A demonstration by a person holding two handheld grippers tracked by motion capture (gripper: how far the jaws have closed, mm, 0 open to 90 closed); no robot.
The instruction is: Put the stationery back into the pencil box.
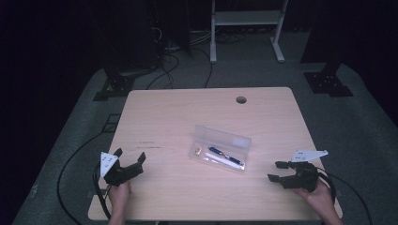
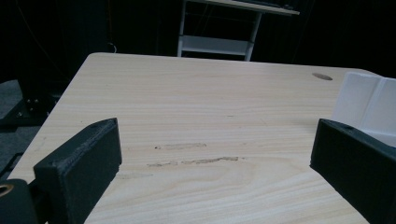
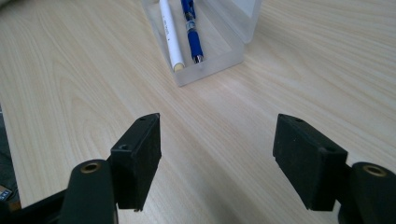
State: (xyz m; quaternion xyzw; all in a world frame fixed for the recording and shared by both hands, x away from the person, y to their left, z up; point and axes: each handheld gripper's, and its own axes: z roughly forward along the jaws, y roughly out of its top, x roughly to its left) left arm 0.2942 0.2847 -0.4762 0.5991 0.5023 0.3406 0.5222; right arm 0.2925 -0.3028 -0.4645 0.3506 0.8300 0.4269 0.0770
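A clear plastic pencil case [image 1: 220, 146] lies open in the middle of the wooden table, its lid raised at the back. Inside it lie a blue pen [image 1: 226, 156] and a white pen [image 1: 218, 161]; in the right gripper view the blue pen [image 3: 191, 32] and white pen [image 3: 170, 37] point toward me. A small tan eraser-like piece [image 1: 197, 151] sits at the case's left end. My left gripper [image 1: 129, 158] is open near the front left edge, and the case's white wall [image 2: 366, 102] shows at the right of its view. My right gripper [image 1: 276, 170] is open at the front right, empty.
The table [image 1: 164, 122] has a round cable hole [image 1: 241, 100] near its far edge. Faint scuff marks [image 2: 194, 161] lie ahead of the left gripper. A white shelf frame [image 1: 246, 28] and black stands with cables stand on the grey floor beyond.
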